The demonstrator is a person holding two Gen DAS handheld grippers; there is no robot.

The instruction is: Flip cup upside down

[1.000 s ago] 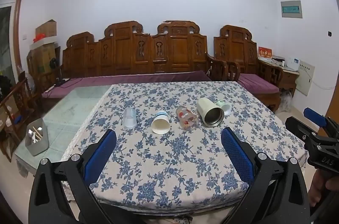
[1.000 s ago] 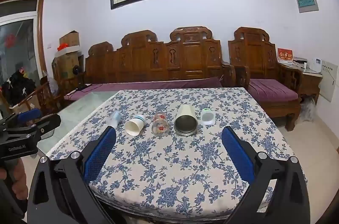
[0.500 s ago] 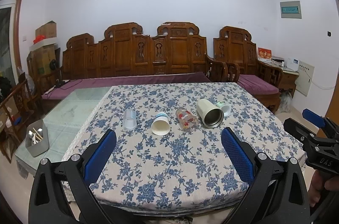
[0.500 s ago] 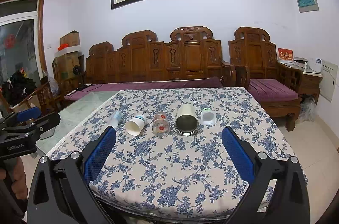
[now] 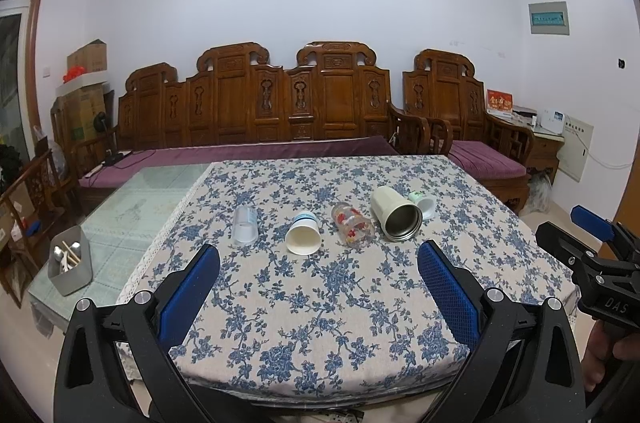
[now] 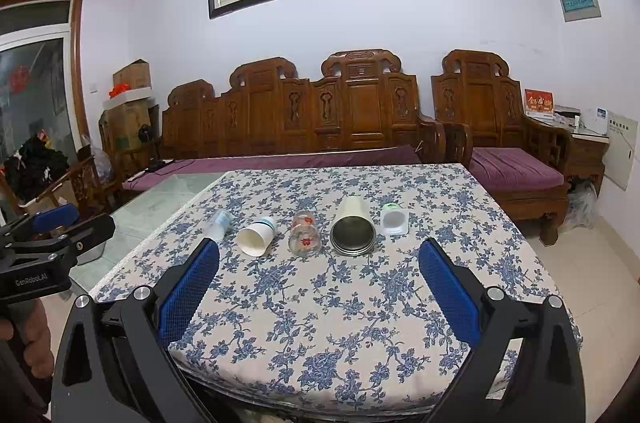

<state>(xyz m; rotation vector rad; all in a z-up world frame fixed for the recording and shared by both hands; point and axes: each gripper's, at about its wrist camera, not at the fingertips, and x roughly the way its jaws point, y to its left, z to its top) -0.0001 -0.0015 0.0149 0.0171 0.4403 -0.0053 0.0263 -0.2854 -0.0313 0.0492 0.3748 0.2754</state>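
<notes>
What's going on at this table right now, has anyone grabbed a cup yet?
Not yet. Five cups lie on their sides in a row on the blue floral tablecloth: a clear plastic cup, a white paper cup, a red-flowered glass, a cream metal tumbler and a small white cup. The left gripper and right gripper both hover open short of them, holding nothing.

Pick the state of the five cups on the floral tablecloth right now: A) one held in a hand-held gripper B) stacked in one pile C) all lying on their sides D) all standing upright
C: the clear plastic cup, paper cup, flowered glass, steel-lined tumbler and small white cup all lie on their sides in a row, and both hand-held grippers are open and empty.
</notes>
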